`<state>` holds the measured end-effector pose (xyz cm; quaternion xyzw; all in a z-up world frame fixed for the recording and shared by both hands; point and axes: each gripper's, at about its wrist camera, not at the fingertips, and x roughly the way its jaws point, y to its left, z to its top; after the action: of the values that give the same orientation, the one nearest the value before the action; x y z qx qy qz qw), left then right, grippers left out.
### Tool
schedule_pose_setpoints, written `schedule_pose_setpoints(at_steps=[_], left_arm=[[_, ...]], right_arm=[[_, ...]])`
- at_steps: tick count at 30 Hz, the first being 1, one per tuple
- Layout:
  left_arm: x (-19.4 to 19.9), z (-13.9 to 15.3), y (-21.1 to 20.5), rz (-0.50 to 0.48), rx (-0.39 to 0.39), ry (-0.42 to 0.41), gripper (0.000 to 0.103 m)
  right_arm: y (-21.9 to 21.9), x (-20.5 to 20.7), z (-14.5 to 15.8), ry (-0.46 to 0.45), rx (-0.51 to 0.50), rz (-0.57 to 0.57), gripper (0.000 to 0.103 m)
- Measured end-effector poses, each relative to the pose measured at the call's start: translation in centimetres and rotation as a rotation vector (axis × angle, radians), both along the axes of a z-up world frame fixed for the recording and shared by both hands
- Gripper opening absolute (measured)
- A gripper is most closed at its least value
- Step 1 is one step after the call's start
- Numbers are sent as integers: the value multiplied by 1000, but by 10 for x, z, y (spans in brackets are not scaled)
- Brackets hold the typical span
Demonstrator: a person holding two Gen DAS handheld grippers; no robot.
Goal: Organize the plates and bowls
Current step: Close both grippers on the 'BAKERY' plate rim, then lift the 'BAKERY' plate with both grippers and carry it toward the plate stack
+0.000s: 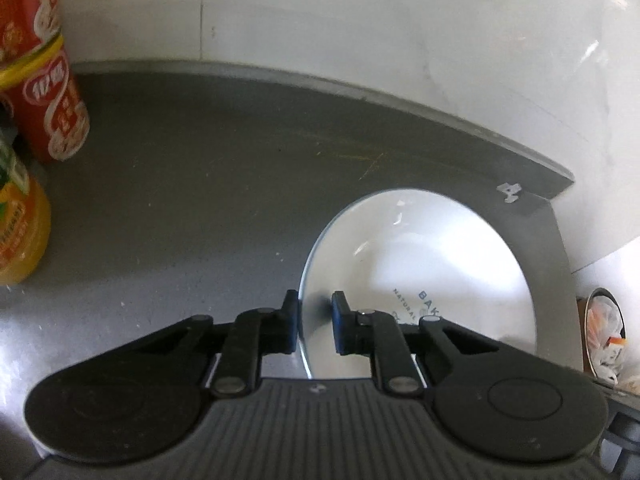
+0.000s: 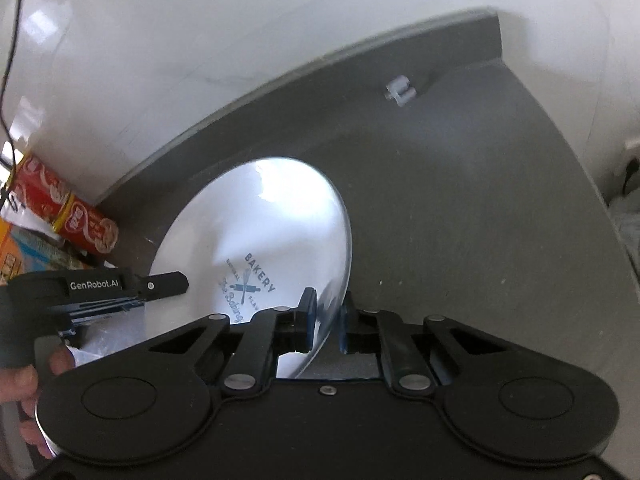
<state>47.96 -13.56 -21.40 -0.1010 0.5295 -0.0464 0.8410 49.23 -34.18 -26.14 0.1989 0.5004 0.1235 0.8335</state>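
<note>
Though tilted, plate (image 2: pixel 256 236) between jaws

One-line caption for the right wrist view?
Right hand-held gripper straddles the rim of a white bakery-print plate on a grey counter; left hand-held gripper reaches its opposite edge.

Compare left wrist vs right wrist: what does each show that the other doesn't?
Left wrist only: an orange juice bottle at the left edge, and a bin holding rubbish beyond the counter's right end.

Right wrist only: the left hand-held gripper seen from the side with the person's hand on its grip, a black cable against the wall, and the plate's whole bakery print.

Both: the white plate straddled at its rim by that view's own fingers, the grey counter, the red can, the white clip, and the white wall.
</note>
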Motion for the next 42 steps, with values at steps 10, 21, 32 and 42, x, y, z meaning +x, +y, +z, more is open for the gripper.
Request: schedule_pose_setpoints(at_steps=[10, 21, 32, 42], left_arm=[[-22, 33, 10, -1, -60, -34, 11], [-60, 74, 23, -11, -132, -61, 11], [-78, 102, 55, -49, -182, -109, 11], [-92, 116, 95, -91, -210, -136, 10]], right_arm=[[-2, -23, 34, -62, -33, 24, 12], [4, -62, 90, -161, -103, 72, 12], [30, -101, 124, -229, -123, 19, 12], [63, -127, 143, -260, -152, -17, 12]])
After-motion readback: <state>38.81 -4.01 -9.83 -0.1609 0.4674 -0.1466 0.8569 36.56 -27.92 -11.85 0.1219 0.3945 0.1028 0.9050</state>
